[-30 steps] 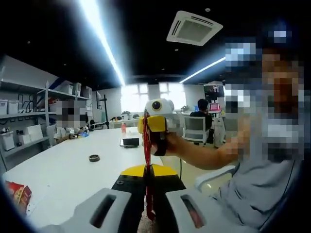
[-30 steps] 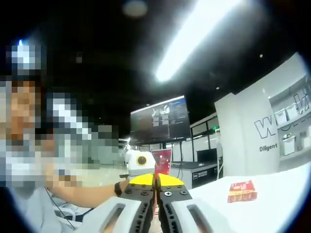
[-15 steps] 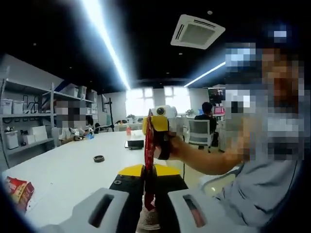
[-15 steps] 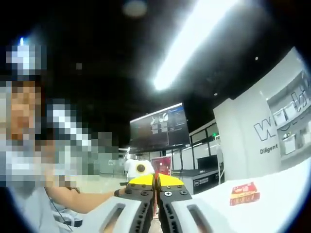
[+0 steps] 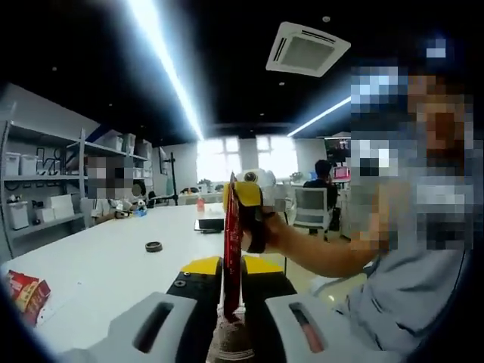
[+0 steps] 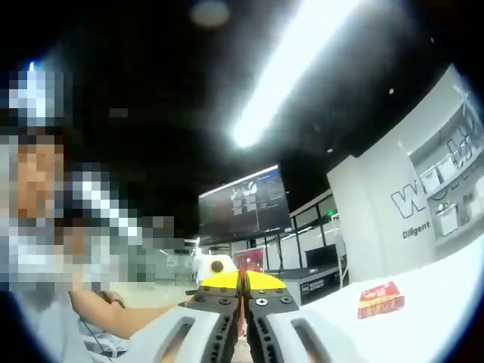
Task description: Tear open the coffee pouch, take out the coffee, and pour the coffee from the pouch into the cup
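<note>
Both grippers hold one red coffee pouch between them in the air, seen edge-on in the left gripper view. My left gripper is shut on its lower part. My right gripper, held in a hand, is shut on its upper edge. A brown cup shows low between my left jaws. In the right gripper view, my right gripper is shut on the pouch, and the left gripper faces it from behind. Whether the pouch is torn cannot be told.
A second red pouch lies on the white table. A black ring and a dark flat object lie farther along it. Shelves with boxes stand on the left. The person stands close on the right.
Both grippers stay shut on the pouch. The right gripper has sunk slightly toward the left one, and the cup's rim now shows between the left jaws. Both views shifted slightly.
</note>
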